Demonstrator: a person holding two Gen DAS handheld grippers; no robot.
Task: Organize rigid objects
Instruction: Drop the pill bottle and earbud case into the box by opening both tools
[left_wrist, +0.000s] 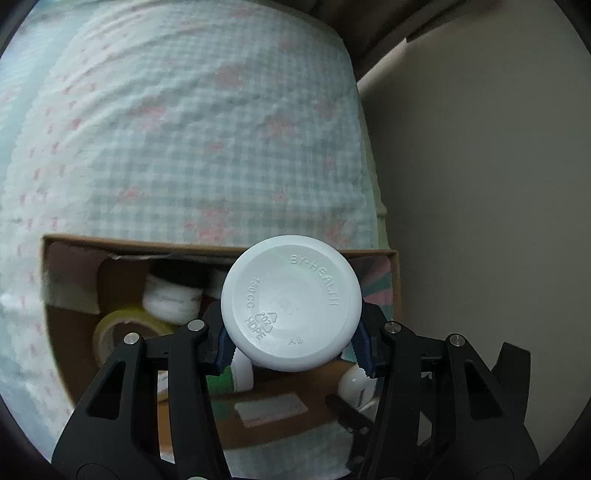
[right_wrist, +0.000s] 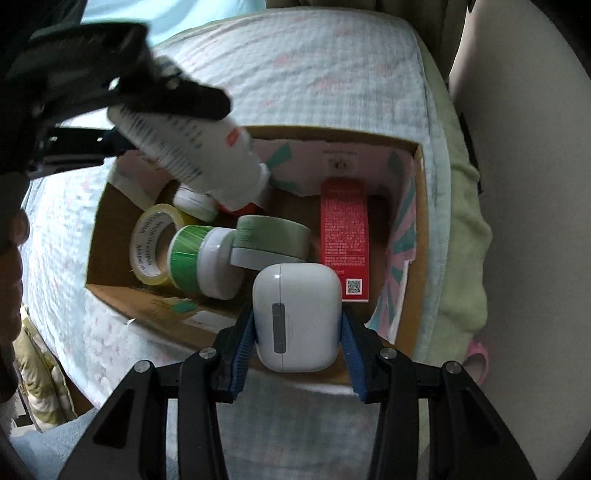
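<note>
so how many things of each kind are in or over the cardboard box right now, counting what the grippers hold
white plastic bottles: 3 (held one, green-labelled one, small one behind)
tape rolls: 2 (clear-yellow, pale green)
red carton: 1
white earbud case: 1
total: 7, partly hidden items possible

Bedspread (left_wrist: 177, 147): pale blue-and-white check with pink floral print, quilted, covering the bed. Green blanket (right_wrist: 465, 236): crumpled along the bed's right edge. Pink item (right_wrist: 478, 354): partly seen below the green blanket, unidentifiable. Wall (left_wrist: 480, 184): plain beige, beside the bed. Patterned fabric (right_wrist: 40, 365): yellowish, hanging lower left.
</note>
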